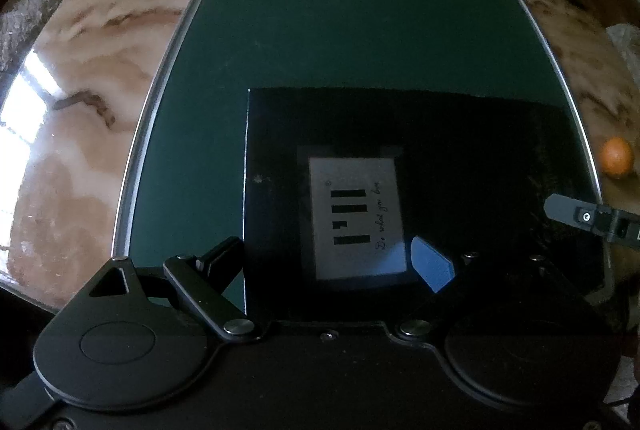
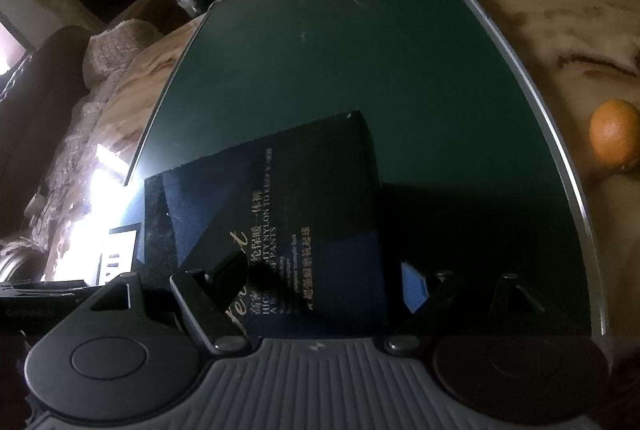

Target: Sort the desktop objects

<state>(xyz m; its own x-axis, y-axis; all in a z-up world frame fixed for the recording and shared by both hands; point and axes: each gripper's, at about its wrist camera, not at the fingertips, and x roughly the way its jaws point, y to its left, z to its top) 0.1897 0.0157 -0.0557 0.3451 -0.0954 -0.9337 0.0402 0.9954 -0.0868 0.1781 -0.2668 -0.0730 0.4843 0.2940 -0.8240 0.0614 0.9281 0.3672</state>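
Observation:
A flat black box (image 1: 460, 158) with a white label (image 1: 358, 218) lies on a dark green mat (image 1: 340, 10). My left gripper (image 1: 328, 254) is wide open over the box's near edge, its blue pad (image 1: 432, 264) over the lid. In the right wrist view the same box (image 2: 304, 198) shows its dark blue printed side. My right gripper (image 2: 324, 278) is open around the box's near part, with the black left finger (image 2: 224, 276) and the blue pad (image 2: 414, 286) on either side. The right gripper's tip shows in the left view (image 1: 576, 214).
An orange (image 2: 616, 134) sits on the marble table (image 2: 560, 30) right of the mat; it also shows in the left wrist view (image 1: 616, 156). Knitted fabric (image 1: 36, 2) and a sofa (image 2: 52, 78) lie beyond the table's left edge. Shelves stand far behind.

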